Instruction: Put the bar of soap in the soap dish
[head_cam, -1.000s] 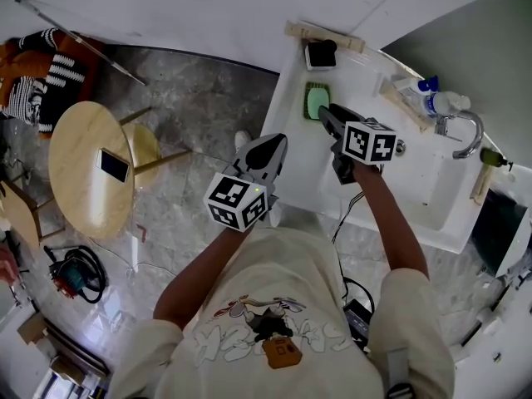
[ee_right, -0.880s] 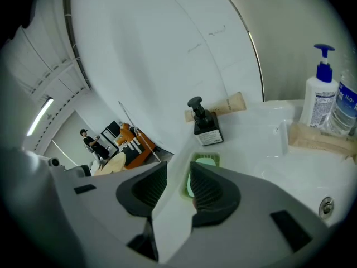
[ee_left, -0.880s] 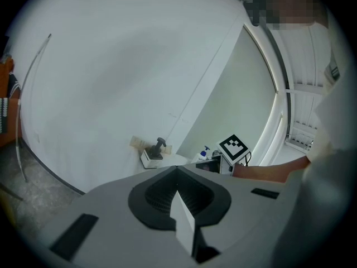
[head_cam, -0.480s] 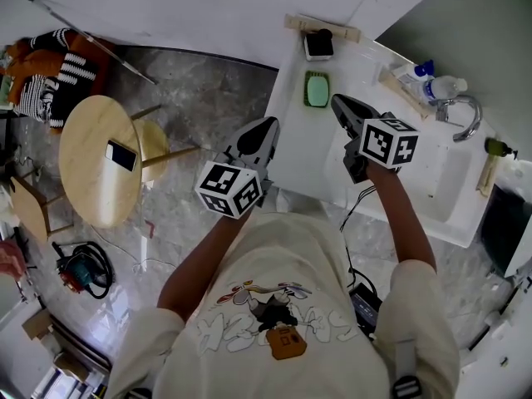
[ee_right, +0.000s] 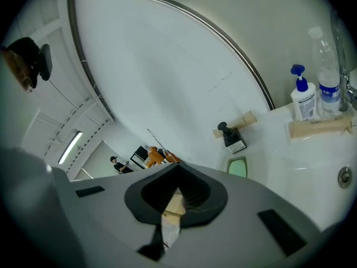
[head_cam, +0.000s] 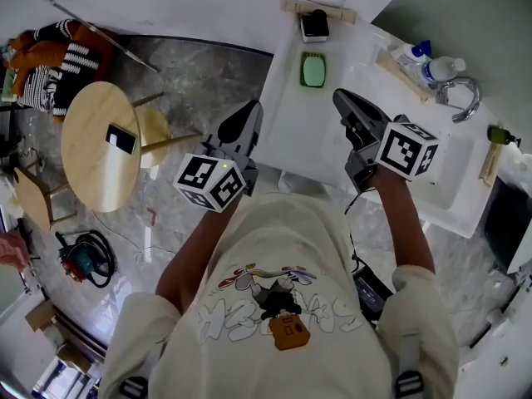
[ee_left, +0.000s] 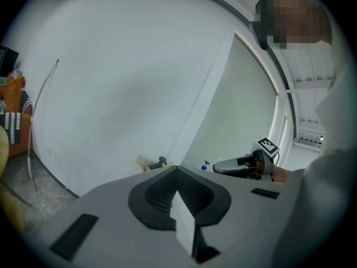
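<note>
Green soap bar (head_cam: 313, 71) lies in the soap dish (head_cam: 313, 54) on the white counter (head_cam: 287, 131). Left gripper (head_cam: 248, 111) and right gripper (head_cam: 340, 99), both clenched empty, hover near. Pump bottle (ee_right: 304, 102) and water bottle (ee_right: 329, 82) stand beside the faucet (head_cam: 461, 98), labels unreadable.

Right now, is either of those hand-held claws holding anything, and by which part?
Nothing is held. The left gripper and the right gripper are both shut and empty; the bar of soap lies in its soap dish, apart from both.
</note>
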{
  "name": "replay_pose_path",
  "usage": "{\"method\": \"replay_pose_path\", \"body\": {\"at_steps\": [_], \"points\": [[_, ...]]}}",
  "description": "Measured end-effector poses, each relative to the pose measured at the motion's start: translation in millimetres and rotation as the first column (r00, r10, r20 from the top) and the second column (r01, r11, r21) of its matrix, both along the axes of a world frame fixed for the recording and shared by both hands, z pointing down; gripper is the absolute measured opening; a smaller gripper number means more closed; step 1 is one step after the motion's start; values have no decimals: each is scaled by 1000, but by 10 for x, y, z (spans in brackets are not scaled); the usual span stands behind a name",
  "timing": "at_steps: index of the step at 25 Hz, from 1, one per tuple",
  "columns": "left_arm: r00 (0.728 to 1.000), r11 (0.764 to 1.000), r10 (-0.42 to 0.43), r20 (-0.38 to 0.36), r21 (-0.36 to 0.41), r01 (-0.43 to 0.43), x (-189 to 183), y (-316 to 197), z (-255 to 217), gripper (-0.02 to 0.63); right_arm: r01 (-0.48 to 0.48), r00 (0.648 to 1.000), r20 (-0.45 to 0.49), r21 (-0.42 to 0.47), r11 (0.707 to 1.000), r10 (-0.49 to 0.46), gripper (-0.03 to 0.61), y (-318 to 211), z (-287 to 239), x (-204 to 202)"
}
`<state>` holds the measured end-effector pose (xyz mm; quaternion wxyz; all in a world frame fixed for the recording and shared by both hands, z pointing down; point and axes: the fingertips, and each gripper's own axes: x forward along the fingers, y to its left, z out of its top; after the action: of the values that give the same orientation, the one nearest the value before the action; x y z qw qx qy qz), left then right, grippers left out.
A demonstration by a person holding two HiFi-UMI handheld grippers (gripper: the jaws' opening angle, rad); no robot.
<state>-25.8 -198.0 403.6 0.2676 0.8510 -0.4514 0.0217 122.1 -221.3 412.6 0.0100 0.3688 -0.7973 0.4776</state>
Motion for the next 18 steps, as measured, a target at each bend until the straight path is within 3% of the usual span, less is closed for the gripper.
{"method": "replay_pose_path", "body": {"at_steps": [7,12,18], "points": [[999,1000,-19,-28,22,19,-22,159,-261,9,-31,999,-25,61,998,33,8,289,-314,44],[996,998,-47,-81,38,50,-26,226,-463,9,24,996,-83,103,994,-15,8,600,-491,145],[997,998,28,-73,53,-25,181,376,-506,9,5,996,-92,84,996,2,8,892,-480,236]]}}
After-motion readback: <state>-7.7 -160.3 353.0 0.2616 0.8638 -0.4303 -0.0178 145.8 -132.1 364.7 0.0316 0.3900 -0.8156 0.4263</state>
